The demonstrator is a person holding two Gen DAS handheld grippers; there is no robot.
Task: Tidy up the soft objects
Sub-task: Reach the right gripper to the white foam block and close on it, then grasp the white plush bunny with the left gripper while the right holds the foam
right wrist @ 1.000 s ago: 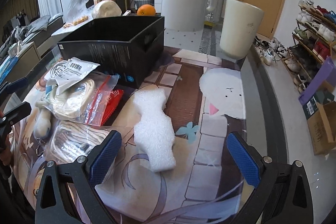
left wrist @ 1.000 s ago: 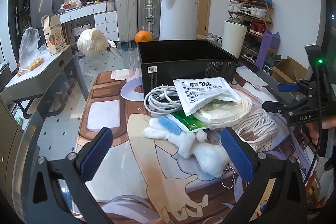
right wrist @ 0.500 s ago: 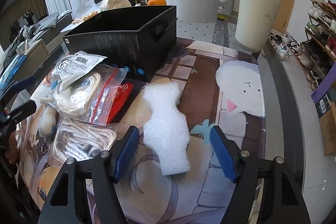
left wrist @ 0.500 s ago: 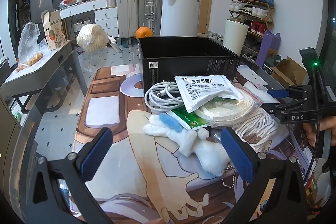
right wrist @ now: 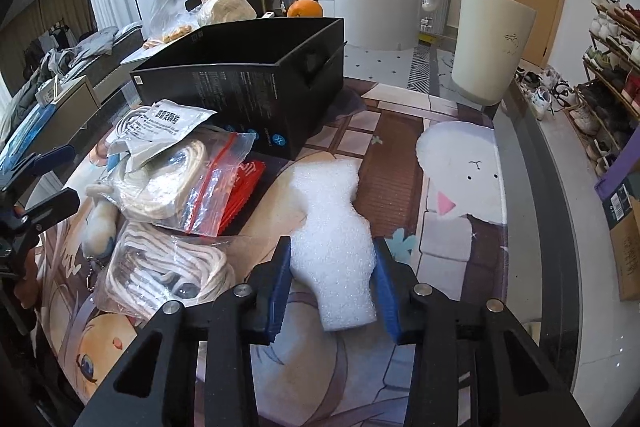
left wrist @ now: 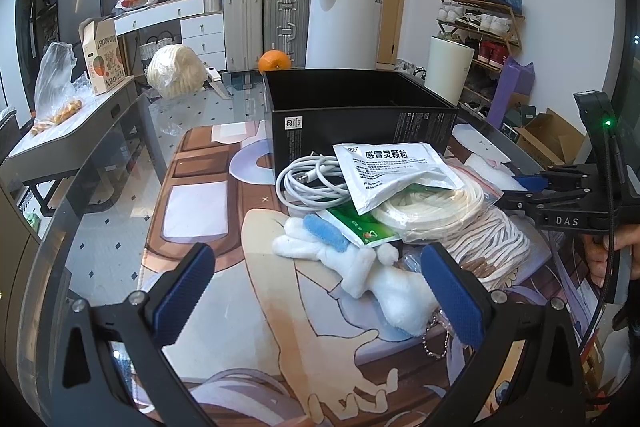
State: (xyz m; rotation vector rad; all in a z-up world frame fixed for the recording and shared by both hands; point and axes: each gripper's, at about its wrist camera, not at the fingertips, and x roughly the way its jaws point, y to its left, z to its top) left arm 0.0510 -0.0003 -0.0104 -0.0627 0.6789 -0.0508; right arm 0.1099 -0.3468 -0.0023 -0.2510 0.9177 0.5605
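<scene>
A white foam piece (right wrist: 324, 187) lies on the printed mat to the right of the pile. My right gripper (right wrist: 332, 255) is closing on its near end, and the blue pads press both sides. My left gripper (left wrist: 316, 267) stands open and low over a white plush toy (left wrist: 372, 275) with blue trim, not touching it. Behind the plush are a green sachet (left wrist: 360, 231), a white sachet (left wrist: 392, 171), a coiled white cable (left wrist: 308, 183), a bagged cream rope (left wrist: 436, 203) and a striped cord bundle (left wrist: 492, 239). An open black box (left wrist: 360, 115) stands behind the pile.
A red packet (right wrist: 244, 187) lies under the zip bag. An orange (right wrist: 304, 9) and a wrapped round bundle (right wrist: 226, 7) sit beyond the box. The table's rounded edge (right wrist: 536, 187) runs along the right, with a white bin (right wrist: 492, 47) on the floor past it.
The right gripper's jaws closed from wide apart onto the foam piece and it moved slightly nearer to it. The left gripper kept still and open.
</scene>
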